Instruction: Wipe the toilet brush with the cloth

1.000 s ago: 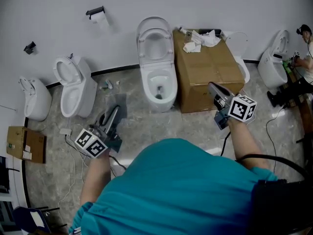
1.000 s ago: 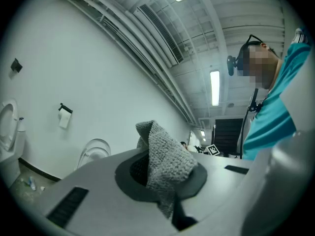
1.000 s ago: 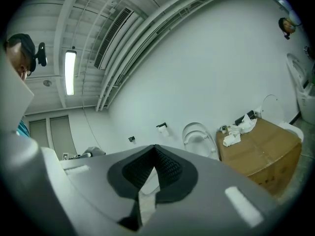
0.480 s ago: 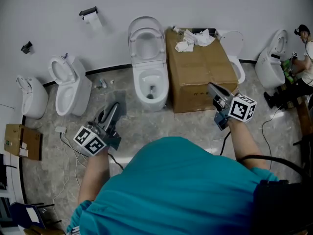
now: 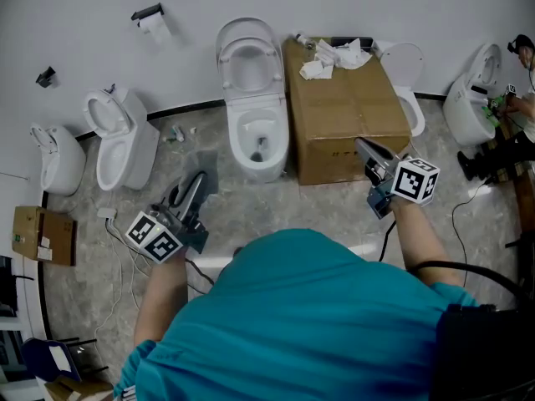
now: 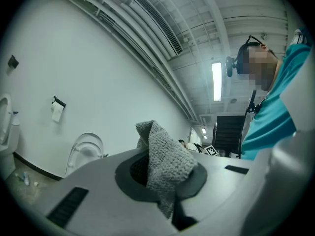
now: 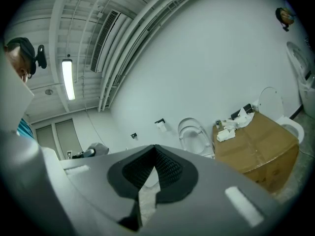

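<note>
So your left hand-held gripper (image 5: 192, 190) pinched the grey cloth (image 6: 165, 156) for wiping; your right hand-held gripper (image 7: 153, 152) was closed, empty.

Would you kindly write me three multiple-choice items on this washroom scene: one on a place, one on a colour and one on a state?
1. Where does the cardboard box stand?
A. Under the toilet-paper holder
B. On the floor between the two grippers
C. By the wall, just right of the middle toilet in the head view

2. What colour is the cloth in the left gripper?
A. Red
B. Grey
C. Yellow

3. How does the right gripper stand?
A. Shut, with nothing held
B. Open wide
C. Shut on the cloth

Answers:
1 C: the head view shows the box beside the open middle toilet, against the white wall.
2 B: the left gripper view shows a grey knitted fold between the pads.
3 A: the right gripper view shows the pads together at their tips, with nothing between them.
</note>
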{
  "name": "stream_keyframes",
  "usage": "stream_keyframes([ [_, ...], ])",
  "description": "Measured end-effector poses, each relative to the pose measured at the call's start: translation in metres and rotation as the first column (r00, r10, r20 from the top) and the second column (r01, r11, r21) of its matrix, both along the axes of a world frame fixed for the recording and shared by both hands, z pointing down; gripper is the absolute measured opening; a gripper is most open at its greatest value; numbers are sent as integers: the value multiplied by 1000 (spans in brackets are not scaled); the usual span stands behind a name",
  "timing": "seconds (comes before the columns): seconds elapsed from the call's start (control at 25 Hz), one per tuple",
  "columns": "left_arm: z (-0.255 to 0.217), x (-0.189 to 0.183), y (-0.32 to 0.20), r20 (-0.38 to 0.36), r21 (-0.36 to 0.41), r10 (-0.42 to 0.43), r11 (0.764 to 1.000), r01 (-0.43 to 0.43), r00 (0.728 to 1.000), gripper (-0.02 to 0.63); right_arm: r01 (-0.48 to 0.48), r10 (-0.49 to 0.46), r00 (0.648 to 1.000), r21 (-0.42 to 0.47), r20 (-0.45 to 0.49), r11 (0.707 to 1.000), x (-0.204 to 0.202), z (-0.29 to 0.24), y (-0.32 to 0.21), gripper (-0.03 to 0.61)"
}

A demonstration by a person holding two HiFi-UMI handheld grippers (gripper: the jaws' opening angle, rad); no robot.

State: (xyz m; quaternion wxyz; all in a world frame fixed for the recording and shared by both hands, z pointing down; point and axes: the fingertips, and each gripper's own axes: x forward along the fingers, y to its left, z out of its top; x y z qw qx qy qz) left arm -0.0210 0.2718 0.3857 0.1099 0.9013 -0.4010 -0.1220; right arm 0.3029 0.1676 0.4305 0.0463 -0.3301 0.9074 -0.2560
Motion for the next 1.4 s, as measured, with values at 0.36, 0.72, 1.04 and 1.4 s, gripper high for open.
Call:
stream_keyframes([
  [0.36, 23, -81, -58, -49, -1, 13, 1000, -13, 999, 12, -10, 9, 999, -7, -50, 1000, -78, 9, -52, -8],
  [0.72, 19, -204, -179, -47, -7, 123, 992, -123, 991, 12, -109, 109, 993, 8, -41, 994, -201, -14, -143, -8],
  [1.04, 31, -245, -252, -79, -35, 182, 982, -186, 980, 12, -144, 140, 987, -53, -75, 988, -242, 3, -195, -8],
  [1.4, 62, -221, -323, -61, -119, 156, 979, -163, 986, 12, -98, 90, 994, -155, -59, 983, -225, 54, -276, -6],
])
